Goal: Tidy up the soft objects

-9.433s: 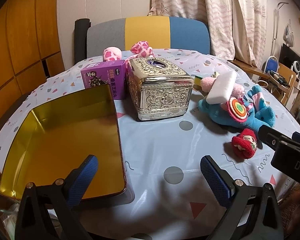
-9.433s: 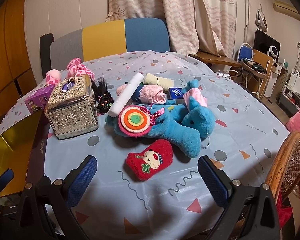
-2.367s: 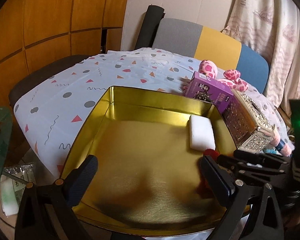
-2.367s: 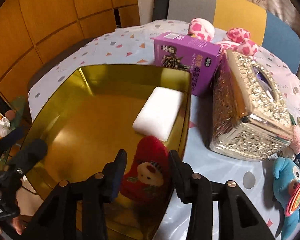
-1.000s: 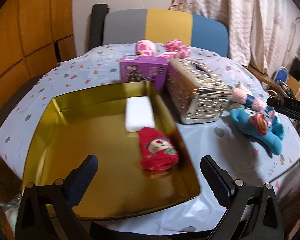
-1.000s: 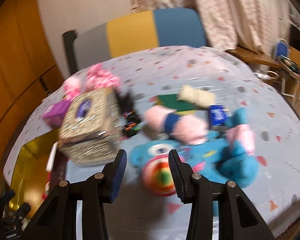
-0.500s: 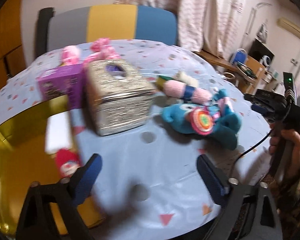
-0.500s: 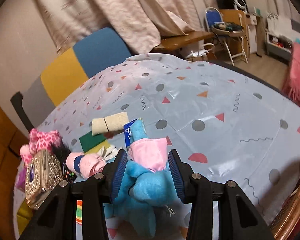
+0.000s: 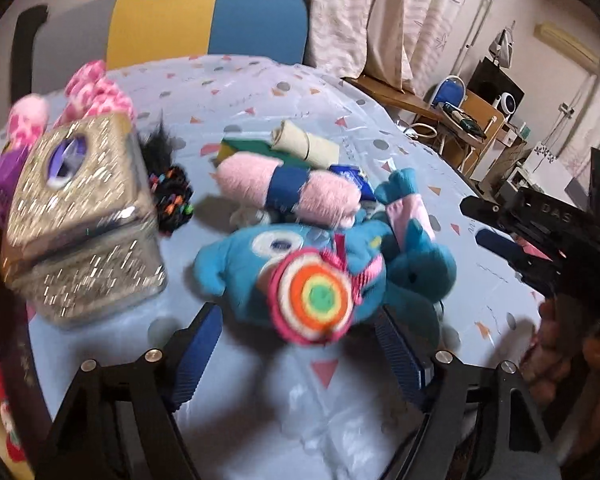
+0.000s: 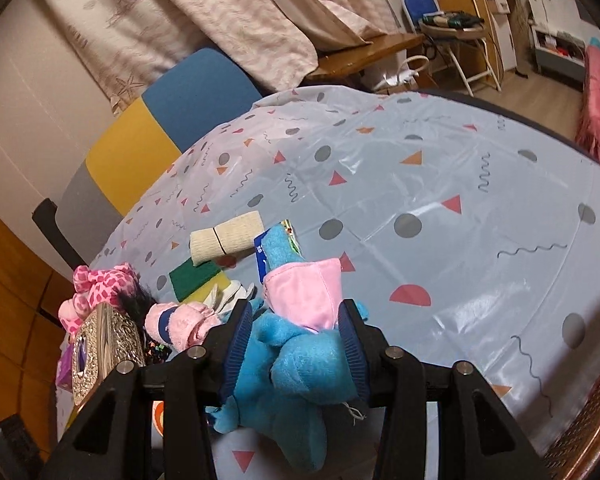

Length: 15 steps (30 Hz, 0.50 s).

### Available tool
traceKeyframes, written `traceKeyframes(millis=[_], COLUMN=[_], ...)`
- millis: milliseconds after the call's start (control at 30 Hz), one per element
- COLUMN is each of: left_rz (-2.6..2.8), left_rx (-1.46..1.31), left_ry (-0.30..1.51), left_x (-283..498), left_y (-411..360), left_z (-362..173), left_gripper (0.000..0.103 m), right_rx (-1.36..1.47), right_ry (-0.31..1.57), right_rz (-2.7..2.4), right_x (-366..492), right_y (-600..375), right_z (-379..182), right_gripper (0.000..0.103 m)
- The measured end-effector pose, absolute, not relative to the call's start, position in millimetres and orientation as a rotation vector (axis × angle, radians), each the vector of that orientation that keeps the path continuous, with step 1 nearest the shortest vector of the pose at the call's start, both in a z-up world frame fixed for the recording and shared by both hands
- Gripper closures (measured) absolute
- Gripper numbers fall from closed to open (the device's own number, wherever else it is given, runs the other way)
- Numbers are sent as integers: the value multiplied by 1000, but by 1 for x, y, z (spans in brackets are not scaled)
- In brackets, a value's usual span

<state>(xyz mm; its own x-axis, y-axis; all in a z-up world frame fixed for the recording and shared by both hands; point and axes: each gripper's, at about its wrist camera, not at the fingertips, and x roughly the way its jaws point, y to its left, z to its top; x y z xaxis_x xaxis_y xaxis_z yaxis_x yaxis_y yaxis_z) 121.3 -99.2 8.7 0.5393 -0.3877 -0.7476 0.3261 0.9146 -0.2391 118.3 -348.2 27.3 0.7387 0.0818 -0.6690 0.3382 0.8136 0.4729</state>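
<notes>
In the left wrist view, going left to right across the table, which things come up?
Silver tissue box → black tuft with coloured beads → pink roll with blue band → blue plush toy → right tool, coming in from the right edge.

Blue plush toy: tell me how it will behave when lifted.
The blue plush toy will probably sag and dangle, since its fuzzy body bulges between the right claw fingers. It looks light for its size. The rainbow disc may flop.
</notes>
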Motion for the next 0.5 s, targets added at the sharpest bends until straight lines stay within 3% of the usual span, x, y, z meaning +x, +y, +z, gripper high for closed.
traceKeyframes(millis=[67,167,300,400,467,500], left_rz=[-429,-464,-505,-523,-531,-535], left_rx=[-29,72,255,357,398,408], left_ry=[876,817,776,799,822,837], left_x=[124,127,136,149,158,162], left_y=[-111,-131,-160,-179,-188,-192], left_z=[10,16,17,7,0,-3], left_gripper=[11,2,1,7,23,27], right_rx=[630,645,659,677,697,706], right_ry=[737,743,745,737,735,735], right_rz=[-146,-138,-129,-131,-130,-127], right_x=[118,119,119,118,118,118], right_y=[-350,-350,-351,-354,-356,-357], right_z=[26,25,24,24,23,22], right_gripper=[52,52,52,52,51,50])
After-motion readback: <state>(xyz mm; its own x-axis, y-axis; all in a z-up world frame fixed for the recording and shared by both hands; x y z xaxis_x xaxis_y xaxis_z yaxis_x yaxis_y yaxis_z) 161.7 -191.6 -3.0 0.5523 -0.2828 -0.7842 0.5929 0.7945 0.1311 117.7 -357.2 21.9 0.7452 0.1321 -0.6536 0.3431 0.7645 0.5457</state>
